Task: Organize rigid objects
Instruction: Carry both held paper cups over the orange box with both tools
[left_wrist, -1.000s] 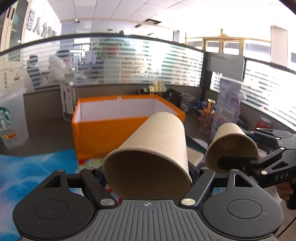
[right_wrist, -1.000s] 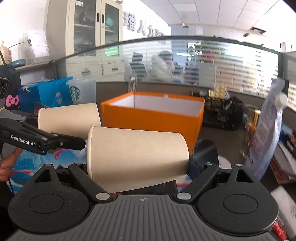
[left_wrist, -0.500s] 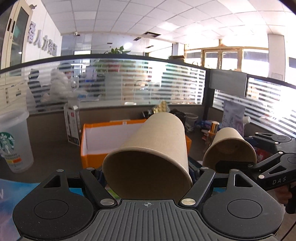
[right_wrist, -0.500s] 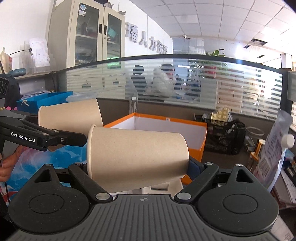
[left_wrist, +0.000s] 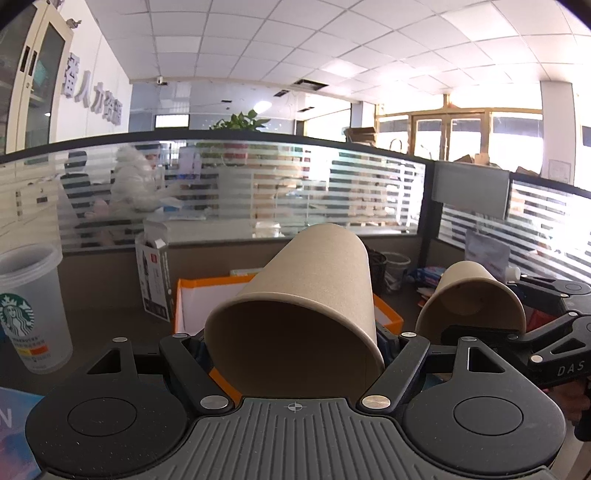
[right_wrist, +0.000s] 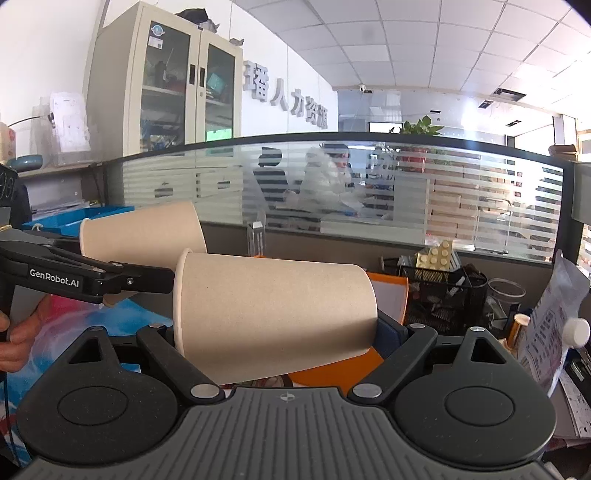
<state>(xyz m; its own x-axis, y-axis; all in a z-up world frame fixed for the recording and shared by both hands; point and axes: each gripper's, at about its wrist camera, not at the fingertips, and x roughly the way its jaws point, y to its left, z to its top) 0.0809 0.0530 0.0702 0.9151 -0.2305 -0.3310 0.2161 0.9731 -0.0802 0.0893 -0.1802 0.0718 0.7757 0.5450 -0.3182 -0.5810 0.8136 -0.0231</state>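
My left gripper (left_wrist: 295, 343) is shut on a brown paper cup (left_wrist: 306, 317), held on its side with the open mouth towards the camera. My right gripper (right_wrist: 280, 332) is shut on a second brown paper cup (right_wrist: 273, 314), also on its side, mouth to the left. Each view shows the other gripper's cup: the right one in the left wrist view (left_wrist: 471, 301), the left one in the right wrist view (right_wrist: 142, 229). Both are held high in the air. The orange box (left_wrist: 192, 295) with a white inside lies below and behind, mostly hidden by the cups.
A clear Starbucks cup (left_wrist: 29, 310) stands at the left. A small white carton (left_wrist: 155, 273) stands by the box. A black wire basket (right_wrist: 436, 291) and a printed pouch (right_wrist: 550, 321) are at the right. A striped glass partition (left_wrist: 295, 188) runs behind the desk.
Both grippers have risen with their cups and tilted upward; the orange box has dropped low in both views and more ceiling shows.
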